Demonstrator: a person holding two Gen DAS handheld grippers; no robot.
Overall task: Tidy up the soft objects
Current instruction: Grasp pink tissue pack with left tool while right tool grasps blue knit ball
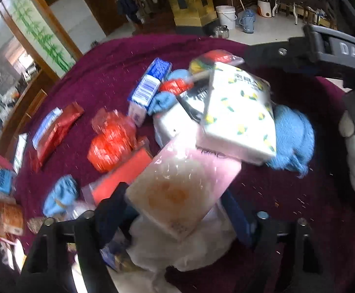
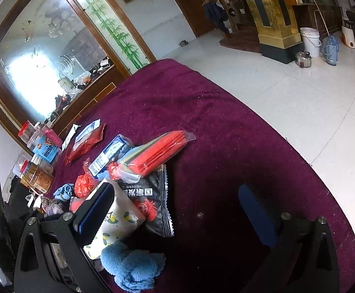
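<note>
- Our left gripper [image 1: 177, 210] has its fingers clamped on a pink tissue pack [image 1: 184, 190], which is lifted and tilted over the heap on the maroon tabletop [image 1: 99, 73].
- A crumpled white plastic bag [image 1: 177, 249] bunches just beneath the pink pack, between the left fingers; the picture is blurred here, so we cannot tell if it is pinched too.
- Just beyond the pink pack lies a lemon-print tissue pack [image 1: 238, 117], resting on a black snack pouch [image 2: 153, 202] and touching a blue knitted cloth [image 1: 292, 141] on its right.
- Our right gripper [image 2: 177, 210] has its fingers wide apart and holds nothing; its left finger [image 2: 96, 207] sits against the lemon-print pack, with the blue cloth in front of it.
- Crowding the way on the left: a red mesh bundle [image 1: 111, 141], a blue-and-white box [image 1: 150, 85], a red foil packet [image 1: 55, 131] and a smaller blue cloth [image 1: 60, 197].
- A clear bag of red and yellow strips [image 2: 153, 156] lies across the pouch's far end.
- Jars and tins [image 2: 38, 168] stand at the tabletop's left edge.
</note>
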